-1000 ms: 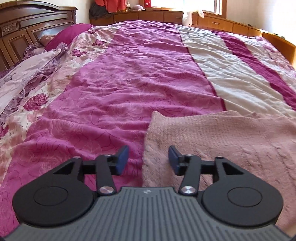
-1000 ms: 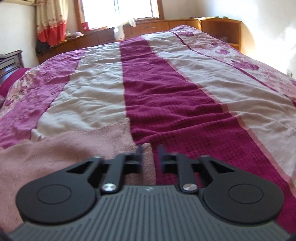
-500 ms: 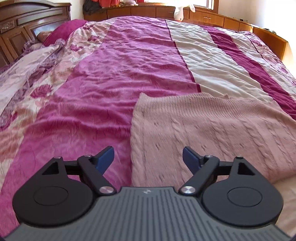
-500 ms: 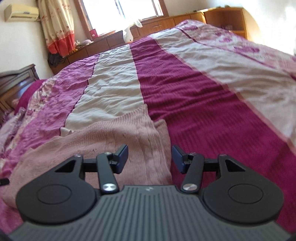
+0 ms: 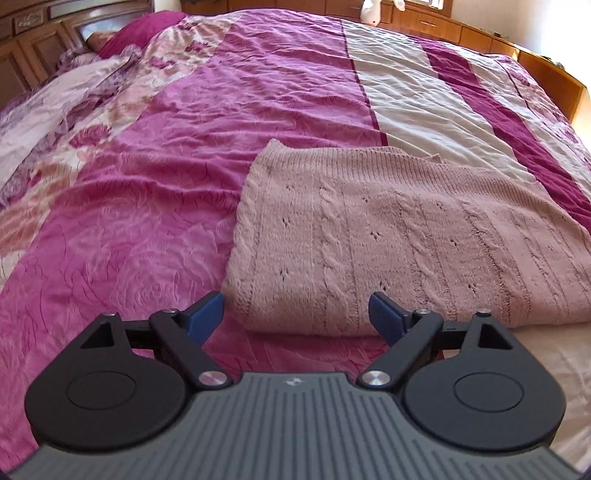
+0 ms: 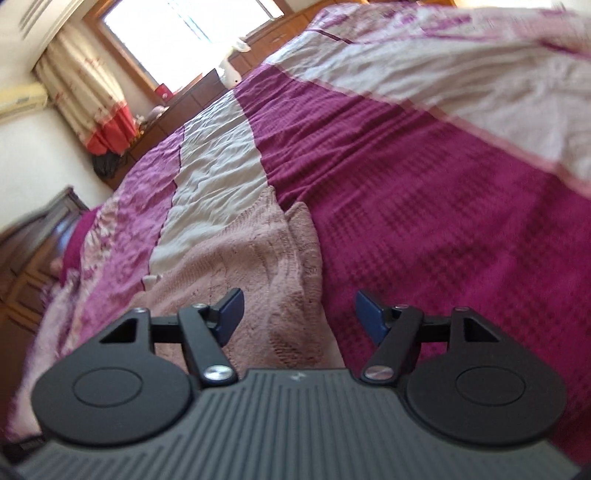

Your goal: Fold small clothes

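On bedspread (image 5: 155,192), folded pink sweater (image 5: 388,236), right edge cropped, left gripper (image 5: 297,314), right gripper (image 6: 297,314) both spread empty.

A striped bedspread (image 5: 177,192) in magenta, cream and dark crimson is spread ahead of both grippers, its surface lightly creased. A carved wooden headboard (image 5: 33,48) is seen far ahead to the left, with a magenta pillow (image 5: 136,29) lying before it. Low wooden cabinets (image 5: 480,37) run along the far side. A bright window (image 6: 177,33) is flanked by a cream-and-red curtain (image 6: 92,96).
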`<state>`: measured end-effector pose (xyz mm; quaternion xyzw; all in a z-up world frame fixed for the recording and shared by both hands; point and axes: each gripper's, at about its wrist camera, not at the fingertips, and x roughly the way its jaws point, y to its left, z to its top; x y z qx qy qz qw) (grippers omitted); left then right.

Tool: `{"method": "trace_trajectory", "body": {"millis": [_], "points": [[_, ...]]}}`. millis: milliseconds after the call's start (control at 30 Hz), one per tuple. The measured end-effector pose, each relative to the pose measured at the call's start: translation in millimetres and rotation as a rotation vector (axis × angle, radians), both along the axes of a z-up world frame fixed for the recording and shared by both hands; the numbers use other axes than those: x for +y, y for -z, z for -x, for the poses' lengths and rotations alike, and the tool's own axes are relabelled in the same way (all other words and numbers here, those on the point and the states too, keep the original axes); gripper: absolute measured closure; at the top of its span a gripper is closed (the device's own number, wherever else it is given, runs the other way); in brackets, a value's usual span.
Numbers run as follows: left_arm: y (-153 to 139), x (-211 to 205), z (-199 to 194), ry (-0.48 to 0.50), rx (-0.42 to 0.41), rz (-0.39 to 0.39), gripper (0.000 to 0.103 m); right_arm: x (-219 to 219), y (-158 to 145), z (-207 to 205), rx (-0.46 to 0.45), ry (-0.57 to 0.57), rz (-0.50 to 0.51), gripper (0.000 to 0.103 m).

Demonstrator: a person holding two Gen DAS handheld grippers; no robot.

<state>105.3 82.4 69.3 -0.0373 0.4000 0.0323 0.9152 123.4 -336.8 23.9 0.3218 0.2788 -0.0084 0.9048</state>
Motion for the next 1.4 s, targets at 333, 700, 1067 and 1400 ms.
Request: {"method": "trace_trajectory", "body": {"millis": [333, 700, 1067, 1400], "points": [[14.3, -1.9, 2.7, -0.066, 0.063, 0.044, 0.013, -8.0, 13.2, -10.0, -0.003, -0.069, -0.151, 0.032], [12.7, -6.1, 3.3, -0.080, 0.074, 0.012, 0.013, -1.8, 19.7, -16.4, -0.032, -0.114, -0.186, 0.032], [15.9, -11.2, 2.6, -0.075, 0.101, 0.001, 0.013, -1.3, 25.5, -19.0, -0.053, -0.108, -0.212, 0.038], [15.0, -18.2, 3.5, -0.065, 0.107, -0.036, 0.013, -10.4, 38.4, -16.2, -0.045, -0.093, -0.303, 0.071]]}}
